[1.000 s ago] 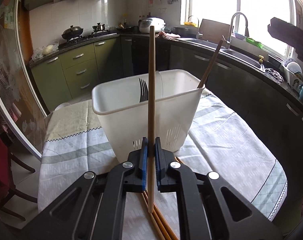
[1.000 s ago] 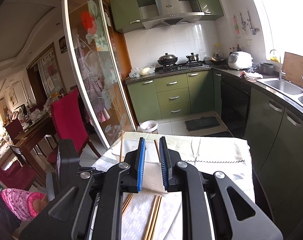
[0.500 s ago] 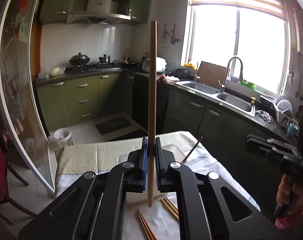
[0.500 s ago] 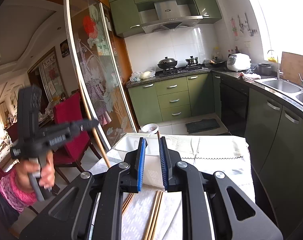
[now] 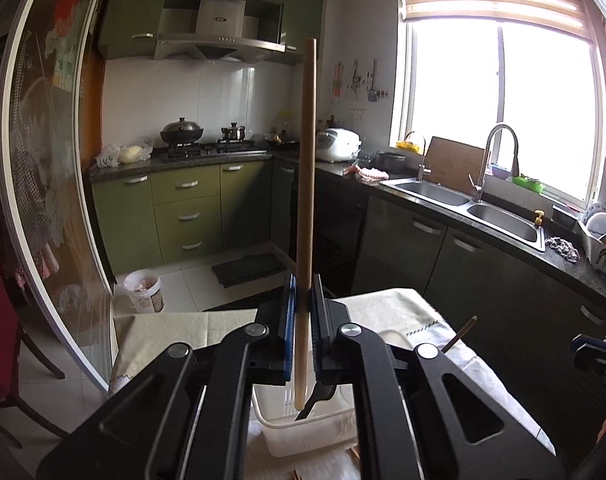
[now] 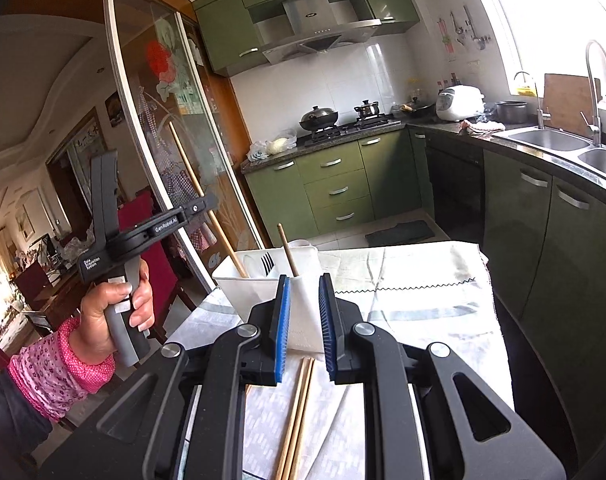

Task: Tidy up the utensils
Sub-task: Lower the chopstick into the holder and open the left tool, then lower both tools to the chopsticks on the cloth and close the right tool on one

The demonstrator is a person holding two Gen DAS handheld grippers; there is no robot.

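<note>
Clamping a wooden chopstick (image 5: 305, 208) upright, my left gripper (image 5: 303, 320) holds its lower tip inside the white utensil bin (image 6: 259, 280) at twelve o'clock on the table. My right gripper (image 6: 305, 328), jaws slightly apart, empty, hangs over two loose chopsticks (image 6: 299, 408).

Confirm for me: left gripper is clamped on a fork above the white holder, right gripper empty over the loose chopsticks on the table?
Not quite. The left gripper is clamped on a chopstick, not a fork, as the left wrist view shows. The rest holds: it is above the white holder, and the right gripper is empty over the loose chopsticks.
</note>
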